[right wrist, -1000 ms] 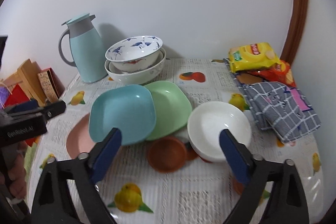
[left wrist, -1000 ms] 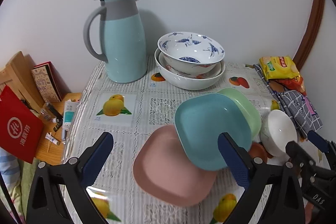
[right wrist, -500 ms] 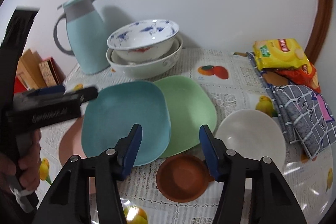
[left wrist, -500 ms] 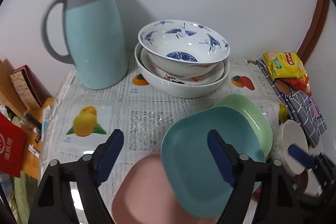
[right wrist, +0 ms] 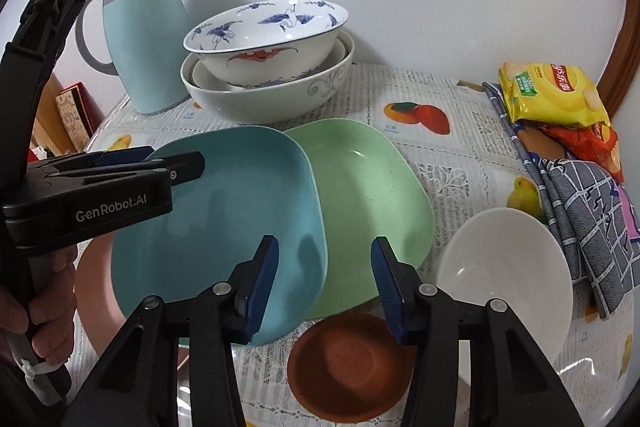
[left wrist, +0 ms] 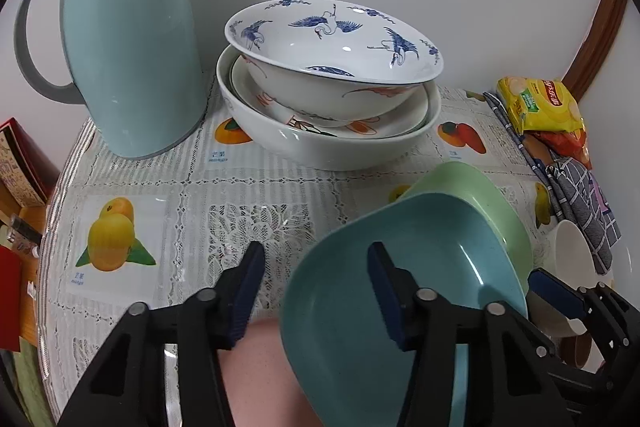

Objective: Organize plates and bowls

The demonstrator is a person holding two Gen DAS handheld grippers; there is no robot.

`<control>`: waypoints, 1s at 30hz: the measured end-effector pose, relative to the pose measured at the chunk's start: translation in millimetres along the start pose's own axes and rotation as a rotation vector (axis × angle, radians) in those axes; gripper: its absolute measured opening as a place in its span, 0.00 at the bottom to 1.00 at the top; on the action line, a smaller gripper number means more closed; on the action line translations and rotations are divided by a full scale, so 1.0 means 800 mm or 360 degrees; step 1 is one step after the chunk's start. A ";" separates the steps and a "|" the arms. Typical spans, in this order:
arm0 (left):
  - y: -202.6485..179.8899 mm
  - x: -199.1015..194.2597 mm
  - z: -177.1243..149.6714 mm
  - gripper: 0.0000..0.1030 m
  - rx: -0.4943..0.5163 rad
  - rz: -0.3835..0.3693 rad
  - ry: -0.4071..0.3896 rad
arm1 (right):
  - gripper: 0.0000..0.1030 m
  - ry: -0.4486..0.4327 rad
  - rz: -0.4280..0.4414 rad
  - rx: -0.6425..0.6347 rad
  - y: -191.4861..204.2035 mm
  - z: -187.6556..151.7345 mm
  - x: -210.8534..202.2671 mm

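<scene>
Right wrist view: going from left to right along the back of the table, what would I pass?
Pale blue jug → stack of white patterned bowls → mango picture on the tablecloth → yellow snack bag.

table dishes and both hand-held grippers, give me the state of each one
left hand-held gripper: jaws just narrowed, astride blue plate's rim, not clamped
right hand-held gripper: jaws just narrowed, empty
square blue plastic plate: tilted, overlapping pink and green plates
square green plastic plate: partly under blue
pink plate: flat, mostly covered
crane-patterned bowl: nested on top
white bowl: tilted, empty
brown saucer: upright, empty
</scene>
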State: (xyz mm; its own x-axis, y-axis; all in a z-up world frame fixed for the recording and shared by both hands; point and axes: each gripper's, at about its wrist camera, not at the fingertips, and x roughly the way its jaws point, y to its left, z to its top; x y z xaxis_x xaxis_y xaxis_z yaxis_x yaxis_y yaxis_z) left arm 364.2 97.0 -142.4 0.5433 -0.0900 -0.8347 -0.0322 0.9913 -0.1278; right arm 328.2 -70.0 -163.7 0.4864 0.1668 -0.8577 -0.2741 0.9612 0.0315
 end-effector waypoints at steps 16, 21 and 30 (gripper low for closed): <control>0.001 0.000 -0.001 0.19 0.0008 -0.0074 0.0027 | 0.11 0.0005 -0.0013 0.0045 -0.001 0.001 0.017; -0.007 -0.026 -0.002 0.19 0.0013 -0.0079 -0.0028 | 0.10 -0.0046 0.0010 0.0071 -0.008 0.005 -0.006; -0.041 -0.085 -0.011 0.17 0.0070 -0.0095 -0.0126 | 0.09 -0.0132 0.0036 0.0174 -0.030 -0.006 -0.067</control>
State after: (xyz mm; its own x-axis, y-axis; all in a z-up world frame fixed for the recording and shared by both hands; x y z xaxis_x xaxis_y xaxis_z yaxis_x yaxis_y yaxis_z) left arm 320.7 70.0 -86.6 0.6077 -0.1426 -0.7812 0.0381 0.9878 -0.1507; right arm 305.1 -103.3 -121.1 0.5490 0.2021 -0.8110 -0.1960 0.9744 0.1101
